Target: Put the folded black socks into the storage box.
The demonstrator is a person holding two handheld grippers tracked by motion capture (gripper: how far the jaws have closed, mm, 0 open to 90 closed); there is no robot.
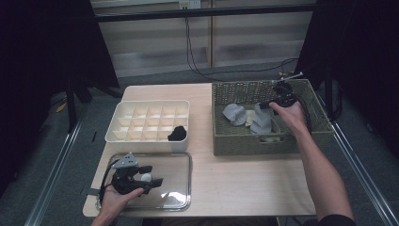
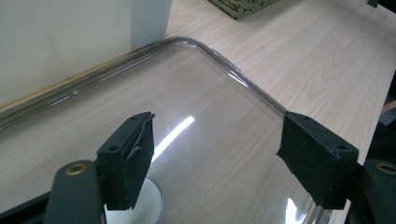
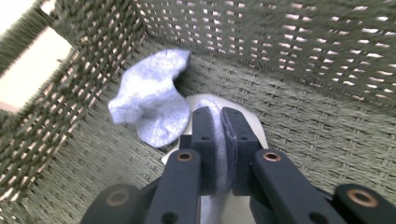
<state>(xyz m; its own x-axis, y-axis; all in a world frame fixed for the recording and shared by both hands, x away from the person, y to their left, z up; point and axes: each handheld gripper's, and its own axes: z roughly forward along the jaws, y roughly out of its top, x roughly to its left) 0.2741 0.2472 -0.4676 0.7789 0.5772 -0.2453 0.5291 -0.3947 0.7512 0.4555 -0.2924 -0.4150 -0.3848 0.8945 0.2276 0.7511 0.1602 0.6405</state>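
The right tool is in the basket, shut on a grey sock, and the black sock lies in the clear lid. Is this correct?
One thing is wrong: the black sock lies in a compartment of the white organizer, not in the clear lid; the high view shows it. The right tool is indeed in the basket, shut on a grey sock.

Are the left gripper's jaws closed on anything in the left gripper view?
No: the left gripper has its jaws standing wide apart over the clear lid, with nothing between the pads.
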